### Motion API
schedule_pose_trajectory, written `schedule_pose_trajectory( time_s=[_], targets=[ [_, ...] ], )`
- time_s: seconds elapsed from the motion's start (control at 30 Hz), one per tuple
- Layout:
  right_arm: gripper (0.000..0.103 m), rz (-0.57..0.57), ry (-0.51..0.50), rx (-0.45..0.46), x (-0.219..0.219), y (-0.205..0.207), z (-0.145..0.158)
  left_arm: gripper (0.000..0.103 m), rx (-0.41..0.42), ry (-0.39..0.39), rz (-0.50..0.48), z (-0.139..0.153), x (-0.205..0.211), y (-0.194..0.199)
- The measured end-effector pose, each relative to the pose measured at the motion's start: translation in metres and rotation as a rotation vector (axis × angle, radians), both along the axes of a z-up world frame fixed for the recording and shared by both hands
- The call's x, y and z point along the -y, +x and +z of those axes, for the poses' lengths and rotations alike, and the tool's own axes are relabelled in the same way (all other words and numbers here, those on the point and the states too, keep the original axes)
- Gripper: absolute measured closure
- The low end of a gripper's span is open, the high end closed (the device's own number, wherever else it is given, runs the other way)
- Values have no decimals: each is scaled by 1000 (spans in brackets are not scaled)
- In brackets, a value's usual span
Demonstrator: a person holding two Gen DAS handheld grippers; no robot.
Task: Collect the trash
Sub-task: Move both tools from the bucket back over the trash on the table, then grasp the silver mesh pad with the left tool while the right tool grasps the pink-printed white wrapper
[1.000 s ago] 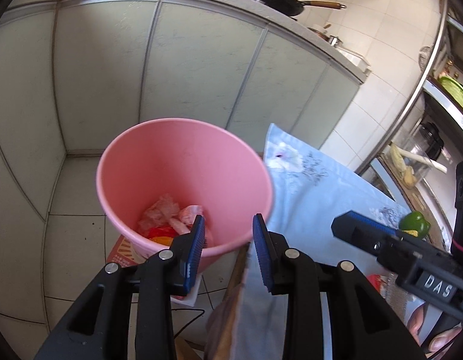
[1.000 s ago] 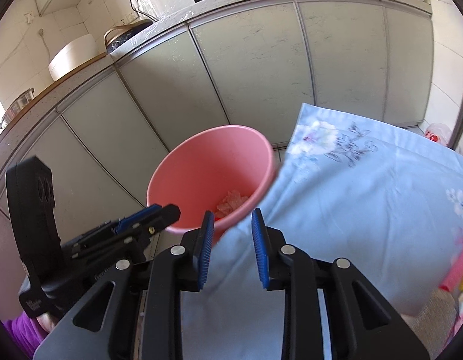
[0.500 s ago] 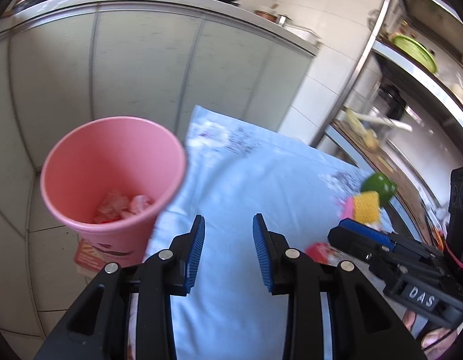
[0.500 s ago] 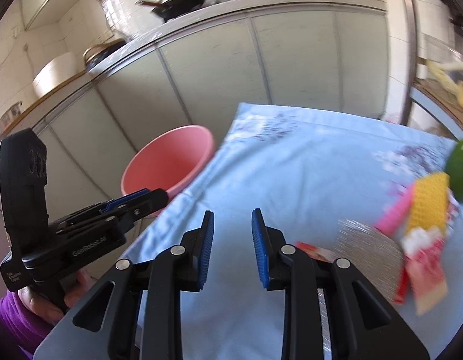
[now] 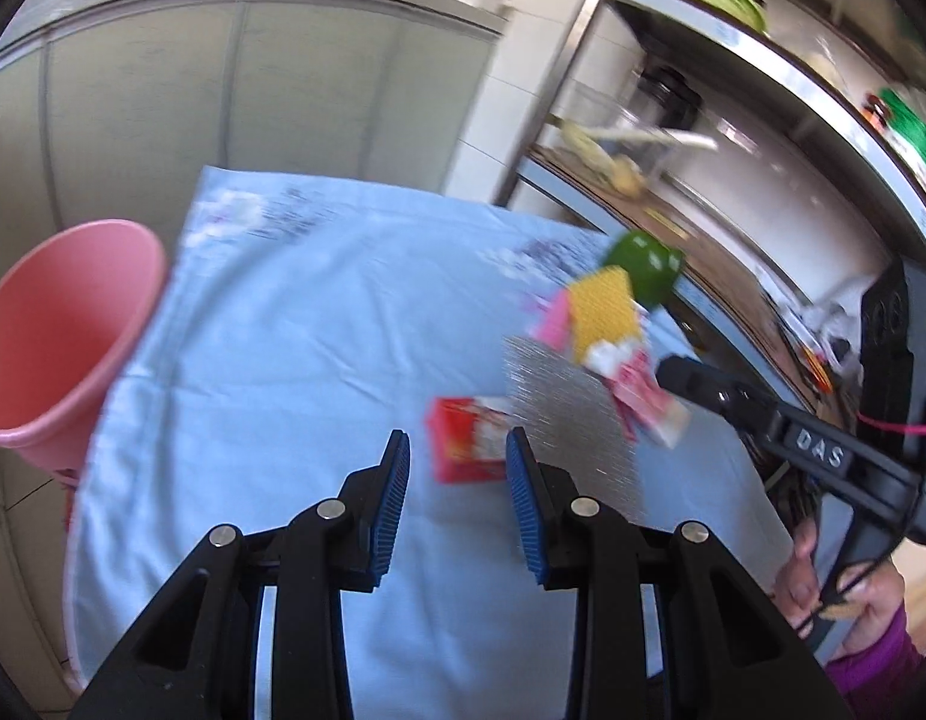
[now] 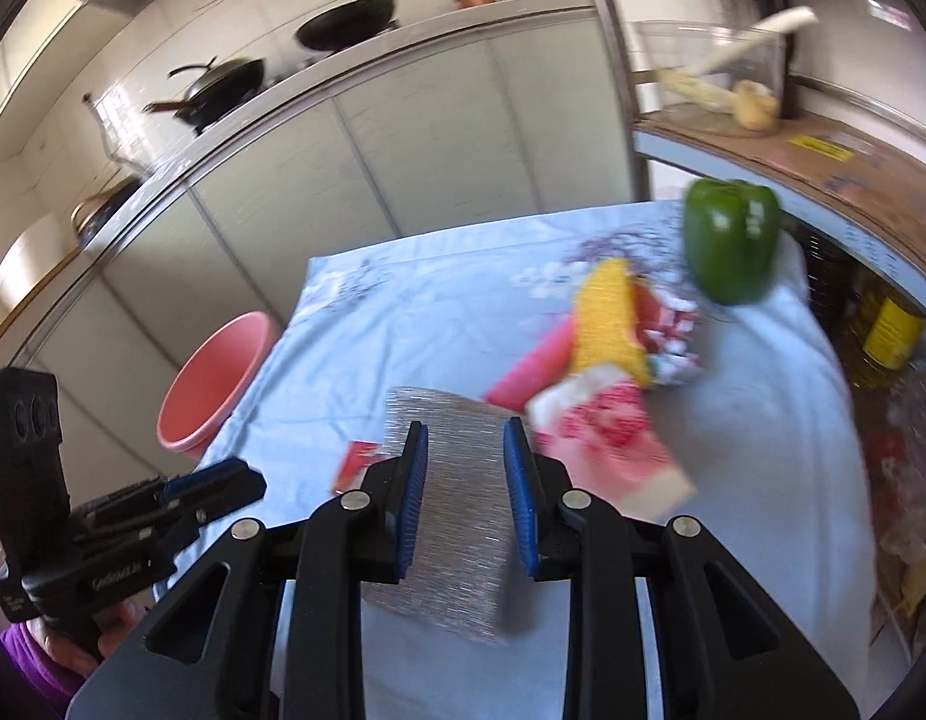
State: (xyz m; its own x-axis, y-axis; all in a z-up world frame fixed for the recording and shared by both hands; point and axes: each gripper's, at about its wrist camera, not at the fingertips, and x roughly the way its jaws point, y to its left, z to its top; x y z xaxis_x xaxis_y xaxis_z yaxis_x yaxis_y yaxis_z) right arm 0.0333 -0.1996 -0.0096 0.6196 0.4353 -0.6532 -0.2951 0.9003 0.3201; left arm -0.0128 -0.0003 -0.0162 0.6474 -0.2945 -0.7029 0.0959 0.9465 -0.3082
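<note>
Both tongs hang over the near edge of the blue cloth (image 5: pixel 270 360), the left gripper (image 5: pixel 456 468) and right gripper (image 6: pixel 466 462) each parted and empty, lined up on the red wrapper (image 5: pixel 469 447) and silver foil pouch (image 6: pixel 450 492), probably for the next pick. Farther off sits a heap of wrappers (image 6: pixel 607 360), with a green pepper (image 6: pixel 730 240) beyond. A second ago both pointed into the pink bin (image 5: pixel 60 330); it now stands far left, off the table's edge.

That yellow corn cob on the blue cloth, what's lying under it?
The yellow corn cob rests on a pink strip and red-and-white wrappers; whatever else lies beneath is covered.
</note>
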Motion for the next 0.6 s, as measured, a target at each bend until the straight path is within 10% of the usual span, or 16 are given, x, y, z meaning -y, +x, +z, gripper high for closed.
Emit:
schedule_pose_trajectory(
  time_s=[0.6],
  targets=[
    [76, -106, 67, -33, 57, -9, -24, 71, -47, 121, -71, -31, 62, 57]
  ],
)
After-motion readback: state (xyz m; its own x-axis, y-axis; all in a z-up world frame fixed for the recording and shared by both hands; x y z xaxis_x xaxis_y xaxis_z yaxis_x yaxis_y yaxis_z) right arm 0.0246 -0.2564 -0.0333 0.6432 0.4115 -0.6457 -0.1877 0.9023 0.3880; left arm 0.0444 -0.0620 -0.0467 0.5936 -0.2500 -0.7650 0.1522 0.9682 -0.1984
